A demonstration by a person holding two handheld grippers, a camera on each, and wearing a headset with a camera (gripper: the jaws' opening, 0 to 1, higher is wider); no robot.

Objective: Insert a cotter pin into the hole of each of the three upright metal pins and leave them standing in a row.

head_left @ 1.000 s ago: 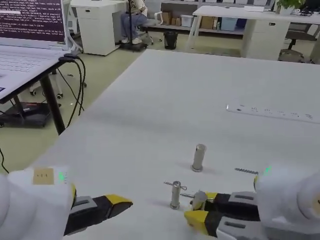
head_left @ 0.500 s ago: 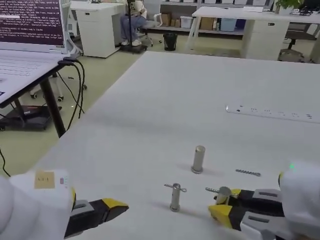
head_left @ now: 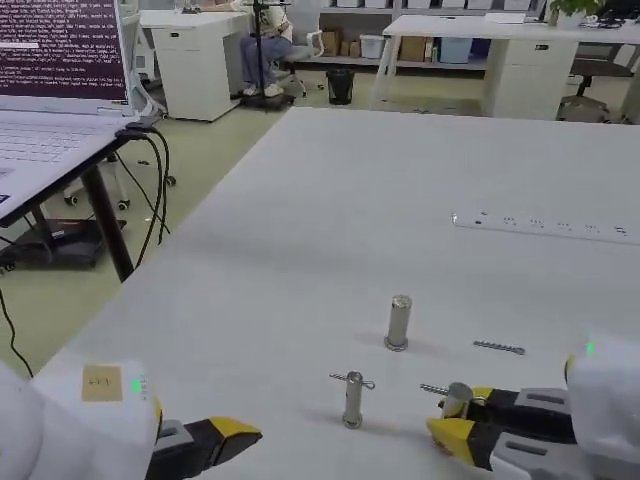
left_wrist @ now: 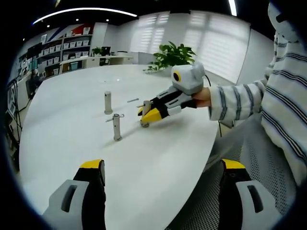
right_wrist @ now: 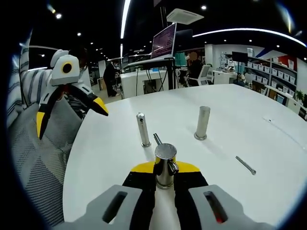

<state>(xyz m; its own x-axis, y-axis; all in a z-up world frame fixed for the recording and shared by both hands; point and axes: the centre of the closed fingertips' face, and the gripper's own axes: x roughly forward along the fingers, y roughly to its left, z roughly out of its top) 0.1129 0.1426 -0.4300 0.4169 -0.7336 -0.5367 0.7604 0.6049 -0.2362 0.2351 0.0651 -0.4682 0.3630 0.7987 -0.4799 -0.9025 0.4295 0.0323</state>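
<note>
Quick update on the right hand-held gripper [right_wrist: 165, 167]: clamped snug on a metal pin [right_wrist: 165, 152], jaws hugging the shaft low down, with a cotter pin [head_left: 432, 388] already through its hole. Big change from a second ago: back then, parked right up against the other cottered pin [head_left: 352, 398]; now carried out toward 3 o'clock of it, with a clear gap between. Can't tell for sure whether touching the surface [head_left: 330, 200] or hovering just off it, though looks about down in the left gripper view.

Left hand-held gripper [left_wrist: 161, 165]: spread wide, holding nothing, hanging back near the 7 o'clock corner of the head view.

Reads to me as spacing out the row, so two of three done. Still to go: the bare pin [head_left: 398, 322] standing at about 1 o'clock of the other cottered pin, plus the loose cotter pin [head_left: 498, 347] lying flat out at 3 o'clock of that bare pin. Probably worth letting go gently so as not to tip the held one, then going for that loose cotter pin next. Also not really a straight row yet, with the bare pin set further back.
</note>
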